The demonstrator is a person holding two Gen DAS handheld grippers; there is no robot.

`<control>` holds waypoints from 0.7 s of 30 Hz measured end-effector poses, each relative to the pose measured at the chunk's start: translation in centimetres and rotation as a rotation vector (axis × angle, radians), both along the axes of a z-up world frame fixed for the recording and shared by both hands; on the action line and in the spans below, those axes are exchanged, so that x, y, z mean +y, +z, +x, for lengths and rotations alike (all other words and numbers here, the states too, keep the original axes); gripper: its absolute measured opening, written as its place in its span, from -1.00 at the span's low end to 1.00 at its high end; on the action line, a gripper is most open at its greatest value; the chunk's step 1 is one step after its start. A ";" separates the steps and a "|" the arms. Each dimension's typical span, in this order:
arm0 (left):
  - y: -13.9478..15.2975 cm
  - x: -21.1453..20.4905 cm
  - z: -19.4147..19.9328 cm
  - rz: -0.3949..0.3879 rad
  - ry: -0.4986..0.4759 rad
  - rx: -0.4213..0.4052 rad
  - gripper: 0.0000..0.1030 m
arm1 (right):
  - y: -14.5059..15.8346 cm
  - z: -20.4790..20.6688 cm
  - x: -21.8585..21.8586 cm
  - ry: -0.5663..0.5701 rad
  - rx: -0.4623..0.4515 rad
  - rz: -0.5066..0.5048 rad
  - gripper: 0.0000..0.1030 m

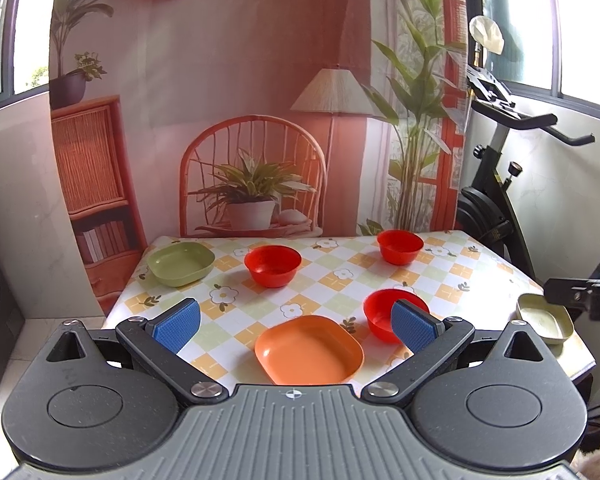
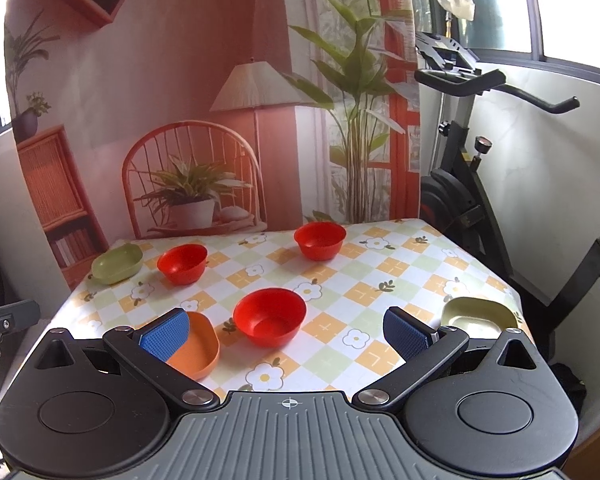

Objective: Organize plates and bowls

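Right wrist view: both grippers [image 2: 285,330] wide open, empty; pale green plate [image 2: 478,314] at table [image 2: 420,264] edge.

Your tabletop [image 2: 380,280] wears a smooth, slightly glossy checked cover, looks like oilcloth. Three red bowls [image 2: 269,316] read as shiny plastic, catching window light. The orange plate [image 1: 309,350] looks like smooth plastic with a softer sheen; the green plate [image 1: 181,262] is matt. Your fingers [image 1: 177,324] carry blue, dimpled, rubbery pads on matt black plastic arms with bright metal pivot screws [image 1: 206,390]. Behind, that backdrop [image 2: 180,80] hangs like printed cloth.
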State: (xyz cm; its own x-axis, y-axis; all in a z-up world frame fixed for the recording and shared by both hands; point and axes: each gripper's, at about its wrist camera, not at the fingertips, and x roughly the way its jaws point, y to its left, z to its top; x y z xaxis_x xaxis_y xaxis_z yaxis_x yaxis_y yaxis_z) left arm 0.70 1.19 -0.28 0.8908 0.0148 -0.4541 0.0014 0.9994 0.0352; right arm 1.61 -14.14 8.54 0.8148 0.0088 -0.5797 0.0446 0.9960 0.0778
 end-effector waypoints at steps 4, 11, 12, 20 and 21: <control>0.6 0.5 0.9 0.037 0.043 -0.036 0.99 | 0.5 1.3 -1.6 -0.019 -0.036 0.054 1.00; 1.9 1.2 3.6 0.066 0.042 -0.044 0.99 | 1.0 3.9 -2.3 -0.044 -0.165 0.043 1.00; 1.9 1.4 4.1 0.060 0.036 -0.048 0.99 | 1.1 4.6 -2.3 -0.045 -0.179 0.040 1.00; 0.7 2.1 7.2 0.023 0.009 -0.028 0.98 | -0.3 8.6 -1.5 -0.058 -0.211 0.086 1.00; 0.5 2.1 7.6 0.030 0.010 -0.024 0.98 | -0.6 9.1 -1.4 -0.058 -0.206 0.087 1.00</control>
